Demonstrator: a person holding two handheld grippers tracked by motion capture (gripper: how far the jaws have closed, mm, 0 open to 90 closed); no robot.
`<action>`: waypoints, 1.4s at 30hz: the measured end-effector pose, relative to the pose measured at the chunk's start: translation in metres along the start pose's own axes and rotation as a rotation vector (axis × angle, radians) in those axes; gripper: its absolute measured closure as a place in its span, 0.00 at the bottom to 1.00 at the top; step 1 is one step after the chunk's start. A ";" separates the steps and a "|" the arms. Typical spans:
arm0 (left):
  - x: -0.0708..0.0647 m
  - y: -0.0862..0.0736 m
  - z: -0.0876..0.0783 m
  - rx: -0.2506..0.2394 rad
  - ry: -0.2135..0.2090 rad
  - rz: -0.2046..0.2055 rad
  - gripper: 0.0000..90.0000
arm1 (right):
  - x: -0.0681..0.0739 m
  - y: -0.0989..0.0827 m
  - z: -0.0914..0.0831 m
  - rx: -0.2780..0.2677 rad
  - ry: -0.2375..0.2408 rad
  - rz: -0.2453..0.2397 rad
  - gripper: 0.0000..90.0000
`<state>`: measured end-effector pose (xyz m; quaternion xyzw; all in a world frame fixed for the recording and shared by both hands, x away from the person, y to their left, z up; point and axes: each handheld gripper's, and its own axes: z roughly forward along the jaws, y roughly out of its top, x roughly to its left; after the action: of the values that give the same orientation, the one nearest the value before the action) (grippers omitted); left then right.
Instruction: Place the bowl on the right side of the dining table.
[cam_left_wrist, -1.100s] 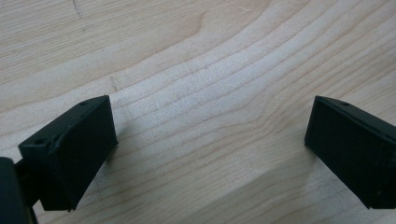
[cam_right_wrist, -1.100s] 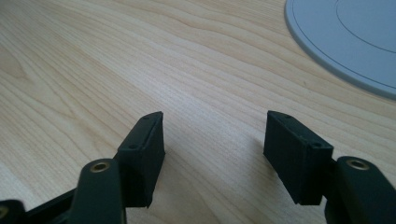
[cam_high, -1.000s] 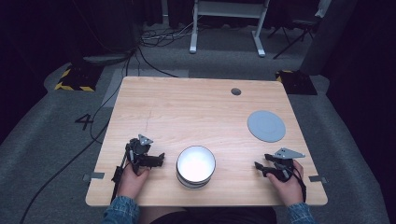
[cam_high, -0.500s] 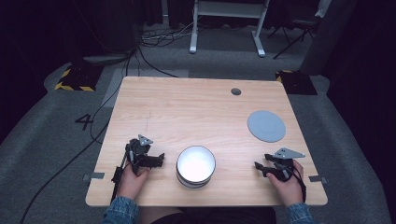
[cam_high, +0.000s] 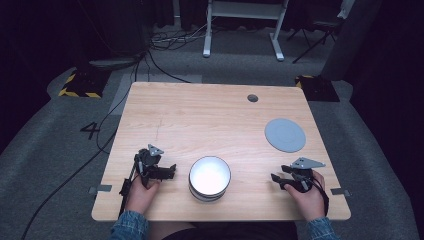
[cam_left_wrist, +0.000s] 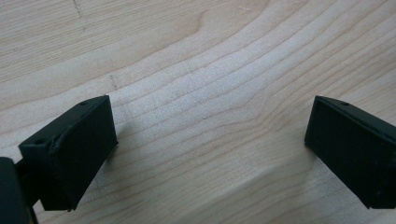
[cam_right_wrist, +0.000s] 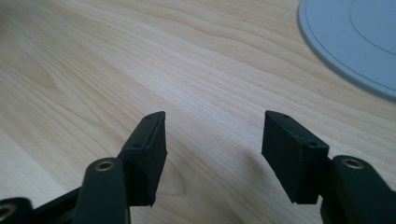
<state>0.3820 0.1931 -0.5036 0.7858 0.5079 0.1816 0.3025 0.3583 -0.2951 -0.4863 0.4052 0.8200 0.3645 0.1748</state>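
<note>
Pale wood, matt black plastic, one shiny bowl

The table (cam_high: 200, 120) is light wood with clear grain – smooth, a soft sheen. The bowl (cam_high: 210, 177) near its front edge looks glossy, white inside. The grey disc (cam_high: 284, 134) toward the right edge is matt and smooth. The left gripper (cam_left_wrist: 210, 140) and right gripper (cam_right_wrist: 212, 149) look like matt black plastic – the right with brass-coloured rivets.

Light wood surface (cam_high: 200, 120), rectangular, w/ visible grain. Round grommet hole (cam_high: 252, 98) near far edge, rt side. Flat grey disc (cam_high: 285, 134) at rt. White bowl stack (cam_high: 209, 177) near front edge, centre. Disc & bowls well apart.
</note>
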 end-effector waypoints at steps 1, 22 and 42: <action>0.000 0.000 0.000 0.000 0.000 0.000 0.03 | 0.002 0.007 -0.005 0.015 -0.006 0.006 0.44; 0.001 -0.006 -0.005 0.004 -0.005 0.009 0.02 | 0.035 0.064 -0.029 0.016 0.100 -0.028 0.50; 0.000 -0.002 -0.002 0.002 -0.001 0.002 0.02 | 0.082 0.122 -0.035 0.019 0.211 -0.105 0.44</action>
<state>0.3796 0.1939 -0.5034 0.7868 0.5070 0.1811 0.3017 0.3536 -0.1963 -0.3716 0.3229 0.8573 0.3876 0.1024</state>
